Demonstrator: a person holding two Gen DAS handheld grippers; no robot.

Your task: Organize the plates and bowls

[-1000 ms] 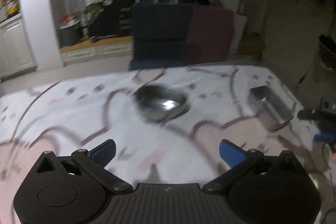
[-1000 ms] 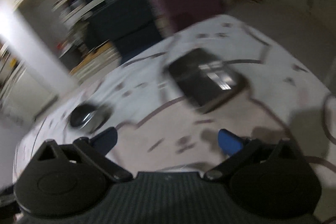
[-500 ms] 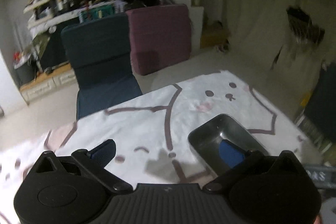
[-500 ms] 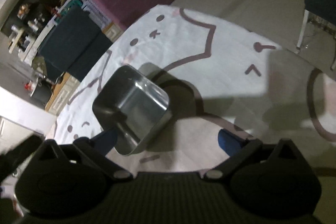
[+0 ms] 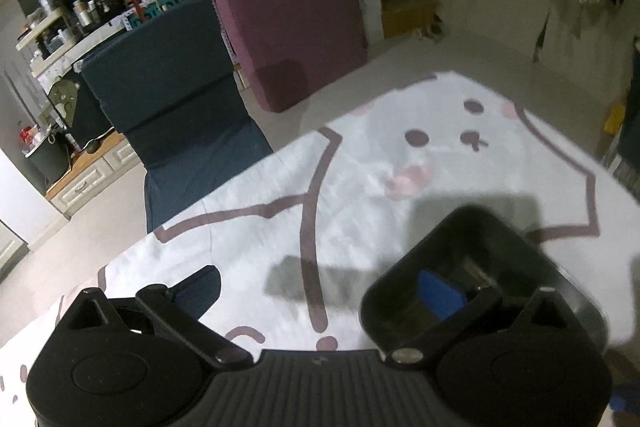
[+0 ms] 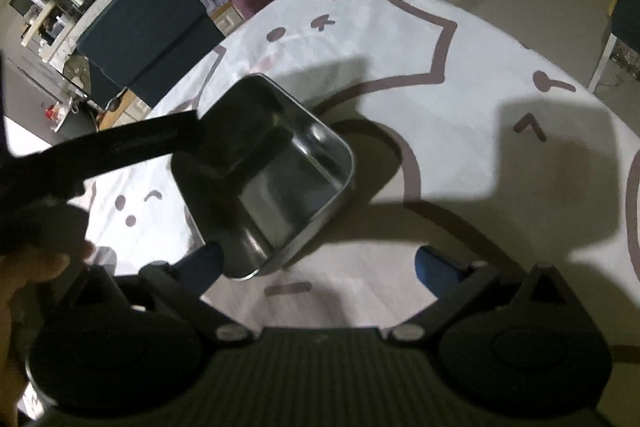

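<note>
A square steel bowl [image 6: 276, 179] sits on the worktop [image 6: 460, 75], which wears a white cloth with cartoon cat drawings. The left tongs [image 5: 320, 287] are spread wide, straddling the bowl's left wall: one blue fingertip [image 5: 438, 293] hangs inside the bowl [image 5: 480, 267], the other outside on the cloth. The right tongs [image 6: 320, 263] are spread too, gripping nothing, their left tip just beside the bowl's near corner. Beyond the bowl stand a dark blue chair [image 5: 176, 99] and a maroon cushion [image 5: 292, 31].

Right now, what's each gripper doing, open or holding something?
Left gripper: open, one finger inside the metal tray, not clamped.
Right gripper: open, holding nothing.
</note>
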